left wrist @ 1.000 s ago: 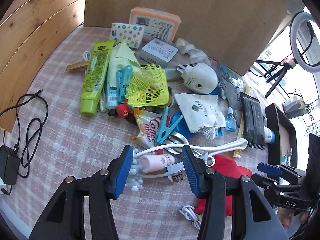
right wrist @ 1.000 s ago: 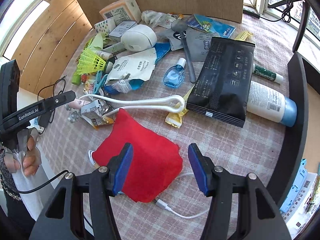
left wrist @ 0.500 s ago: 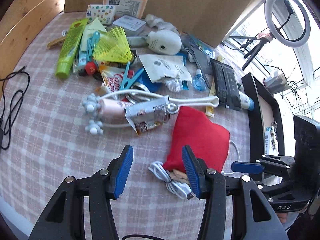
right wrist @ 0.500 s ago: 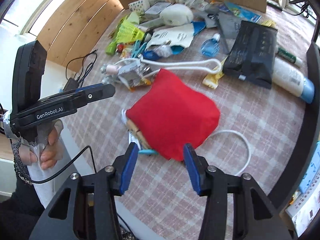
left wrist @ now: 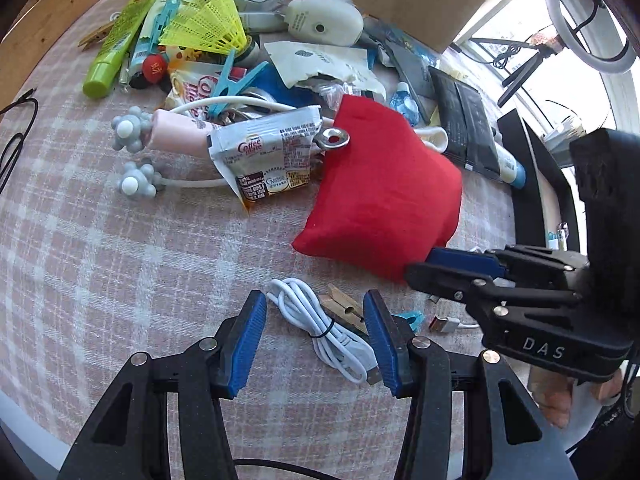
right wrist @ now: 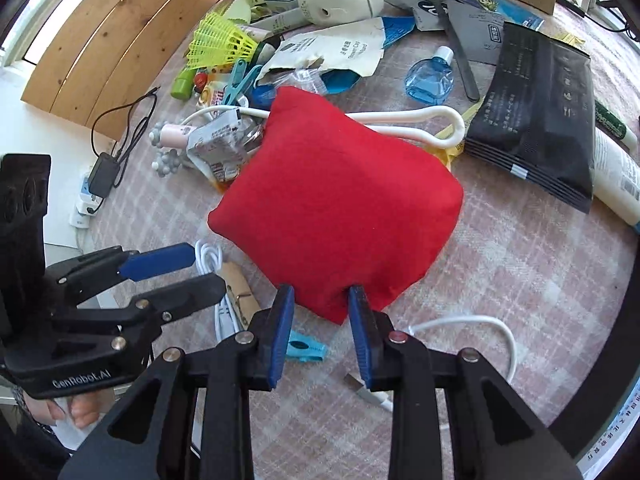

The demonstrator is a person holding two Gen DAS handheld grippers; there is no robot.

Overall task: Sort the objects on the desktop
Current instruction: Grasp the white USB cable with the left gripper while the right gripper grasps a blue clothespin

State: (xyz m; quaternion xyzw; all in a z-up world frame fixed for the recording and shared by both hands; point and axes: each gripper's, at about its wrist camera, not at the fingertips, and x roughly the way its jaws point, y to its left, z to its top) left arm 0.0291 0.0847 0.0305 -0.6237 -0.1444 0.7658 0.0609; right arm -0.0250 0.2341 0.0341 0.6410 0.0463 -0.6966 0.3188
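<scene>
A plump red cloth pouch (right wrist: 336, 208) lies on the checked tablecloth (left wrist: 120, 260) in front of a heap of small items. My right gripper (right wrist: 320, 300) has the pouch's near corner between its blue pads, and the jaws are closing on it, touching the cloth on both sides. My left gripper (left wrist: 313, 302) hangs open just above a coiled white USB cable (left wrist: 324, 324) and a wooden clothespin (left wrist: 344, 306), its pads clear of both. In the left wrist view the right gripper (left wrist: 452, 268) reaches in from the right to the red pouch (left wrist: 384, 196).
Behind the pouch lie a white massager (left wrist: 140, 152), a coffee sachet (left wrist: 268, 156), a yellow shuttlecock (left wrist: 208, 24), a green tube (left wrist: 116, 48), a black packet (right wrist: 536, 120) and a blue bottle (right wrist: 430, 80). A light blue clip (right wrist: 306, 350) and loose white cable (right wrist: 472, 328) lie near the right gripper.
Both grippers came down toward the near side of the table. The right jaws narrowed around the red pouch's corner. The left gripper shifted from the massager to above the coiled cable.
</scene>
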